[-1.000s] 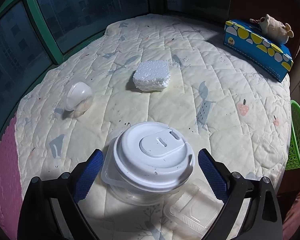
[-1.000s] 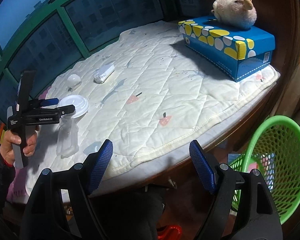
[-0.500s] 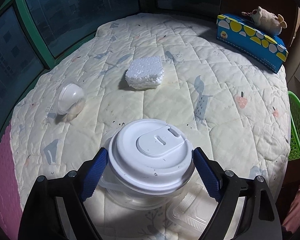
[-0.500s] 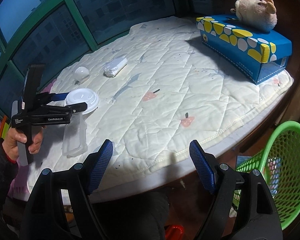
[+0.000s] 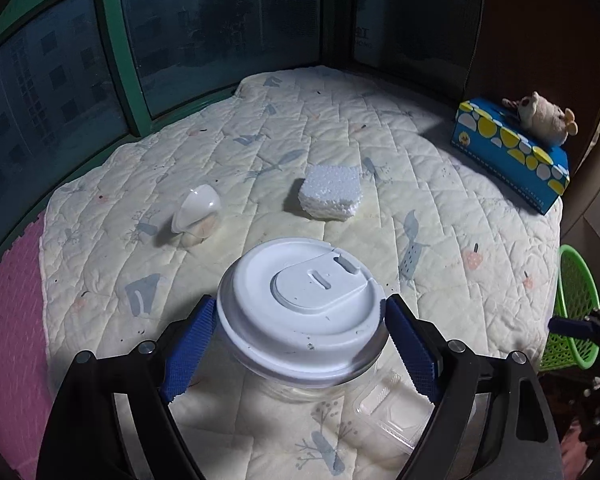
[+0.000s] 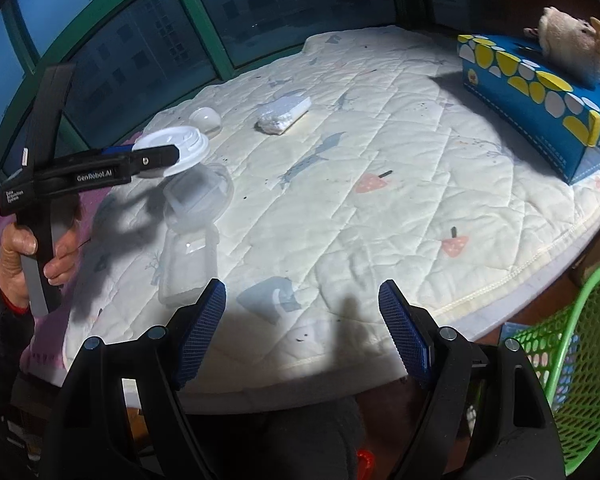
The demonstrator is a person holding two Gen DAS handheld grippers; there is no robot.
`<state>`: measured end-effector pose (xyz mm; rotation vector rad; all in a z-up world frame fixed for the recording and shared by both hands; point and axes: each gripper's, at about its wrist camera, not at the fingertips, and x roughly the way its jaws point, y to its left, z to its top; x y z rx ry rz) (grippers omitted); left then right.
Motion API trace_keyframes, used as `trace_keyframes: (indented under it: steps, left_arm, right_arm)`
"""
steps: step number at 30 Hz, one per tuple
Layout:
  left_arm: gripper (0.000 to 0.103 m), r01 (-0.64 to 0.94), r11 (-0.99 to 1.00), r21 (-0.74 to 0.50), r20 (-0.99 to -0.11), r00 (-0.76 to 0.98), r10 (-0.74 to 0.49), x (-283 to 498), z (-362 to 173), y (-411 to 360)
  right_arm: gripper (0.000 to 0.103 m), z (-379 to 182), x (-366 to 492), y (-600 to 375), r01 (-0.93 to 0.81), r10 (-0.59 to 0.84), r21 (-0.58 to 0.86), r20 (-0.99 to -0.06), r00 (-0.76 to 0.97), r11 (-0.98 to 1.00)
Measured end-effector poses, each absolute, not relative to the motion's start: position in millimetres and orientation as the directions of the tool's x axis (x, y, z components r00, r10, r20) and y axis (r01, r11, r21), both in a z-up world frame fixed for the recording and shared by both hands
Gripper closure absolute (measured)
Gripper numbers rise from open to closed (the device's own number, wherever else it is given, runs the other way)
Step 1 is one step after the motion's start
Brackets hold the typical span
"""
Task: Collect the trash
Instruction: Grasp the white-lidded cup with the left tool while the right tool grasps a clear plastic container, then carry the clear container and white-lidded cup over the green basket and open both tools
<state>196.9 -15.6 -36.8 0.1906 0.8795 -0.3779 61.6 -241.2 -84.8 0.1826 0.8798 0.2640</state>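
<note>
My left gripper point(image 5: 300, 344) is shut on a white plastic cup lid point(image 5: 300, 312) and holds it lifted above the quilted pad; it also shows in the right wrist view point(image 6: 176, 150). Under it lie a clear round container point(image 6: 198, 196) and a clear rectangular box point(image 6: 186, 266). A white foam block point(image 5: 330, 192) and a clear dome cap point(image 5: 198, 216) lie farther back. My right gripper point(image 6: 302, 336) is open and empty, over the pad's near edge. A green mesh basket point(image 6: 572, 364) stands at the lower right.
A blue and yellow tissue box point(image 6: 540, 96) with a plush toy point(image 6: 576, 46) on it sits at the pad's far right. Green-framed windows point(image 5: 132, 68) curve behind. A pink mat point(image 5: 8, 344) lies left of the pad point(image 5: 440, 240).
My left gripper closed on the white lid and lifted it off the clear container. My right gripper moved closer over the pad's edge and stayed open.
</note>
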Motion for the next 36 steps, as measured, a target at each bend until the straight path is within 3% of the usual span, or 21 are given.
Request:
trace_keyframes:
  steps: [12, 19, 27, 36]
  left_arm:
    - [0.021, 0.307, 0.951, -0.028, -0.736, 0.638, -0.228, 179, -8, 33]
    - [0.021, 0.294, 0.955, -0.034, -0.734, 0.641, -0.223, 169, -8, 44]
    - [0.021, 0.284, 0.958, -0.048, -0.732, 0.643, -0.227, 162, -7, 50]
    - [0.021, 0.303, 0.951, -0.061, -0.727, 0.639, -0.25, 151, -4, 37]
  right_arm:
    - [0.024, -93, 88, -159, -0.309, 0.375, 0.236, -0.748, 0.547, 0.921]
    - [0.026, -105, 109, -131, -0.333, 0.334, 0.171, -0.779, 0.531, 0.927]
    - [0.045, -116, 118, -124, -0.323, 0.3, 0.141, -0.801, 0.518, 0.936]
    - [0.045, -103, 99, -142, -0.3, 0.339, 0.201, -0.77, 0.54, 0.933]
